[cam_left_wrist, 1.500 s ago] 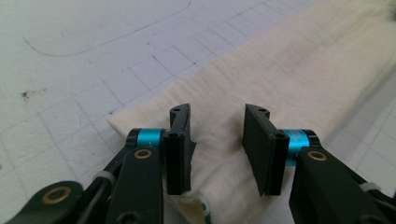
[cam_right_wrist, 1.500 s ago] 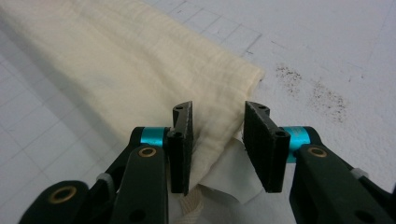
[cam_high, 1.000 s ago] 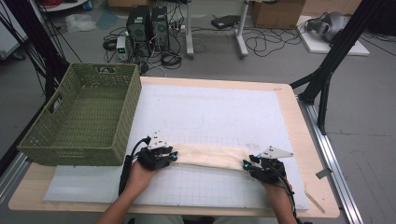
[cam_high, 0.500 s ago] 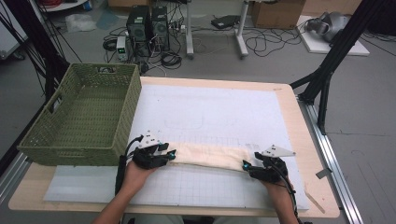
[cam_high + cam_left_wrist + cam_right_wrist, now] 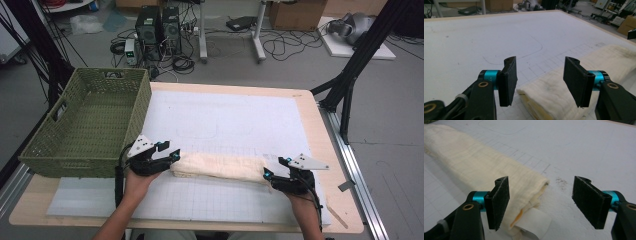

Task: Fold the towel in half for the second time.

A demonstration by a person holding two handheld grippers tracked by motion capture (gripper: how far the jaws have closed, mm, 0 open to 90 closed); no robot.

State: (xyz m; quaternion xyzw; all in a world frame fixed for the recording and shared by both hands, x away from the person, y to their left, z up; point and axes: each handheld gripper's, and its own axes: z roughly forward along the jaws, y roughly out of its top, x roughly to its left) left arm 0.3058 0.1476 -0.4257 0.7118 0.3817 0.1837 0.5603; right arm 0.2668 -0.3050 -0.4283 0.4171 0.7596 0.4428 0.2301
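Observation:
A folded cream cloth [image 5: 220,167] lies lengthwise on the white mat near the table's front edge. My left gripper [image 5: 172,156] is at its left end and open. In the left gripper view its jaws [image 5: 540,65] have just been opening, with the cloth's end [image 5: 549,91] lying low between them, untouched by the pads. My right gripper [image 5: 270,176] is at the cloth's right end, also open. Its jaws [image 5: 541,181] have just been opening too. That end of the cloth [image 5: 474,157] lies by the left pad, with a white tag [image 5: 534,222] sticking out.
A green woven basket [image 5: 85,125] stands on the table's left side, close to my left hand. The white mat [image 5: 225,120] stretches bare behind the cloth. A black frame leg [image 5: 350,85] stands off the right edge. Computers and cables lie on the floor beyond.
Both grippers' jaws have opened and let go of the cloth's ends. My left hand has drawn a little leftward and up. The right hand has stayed in place.

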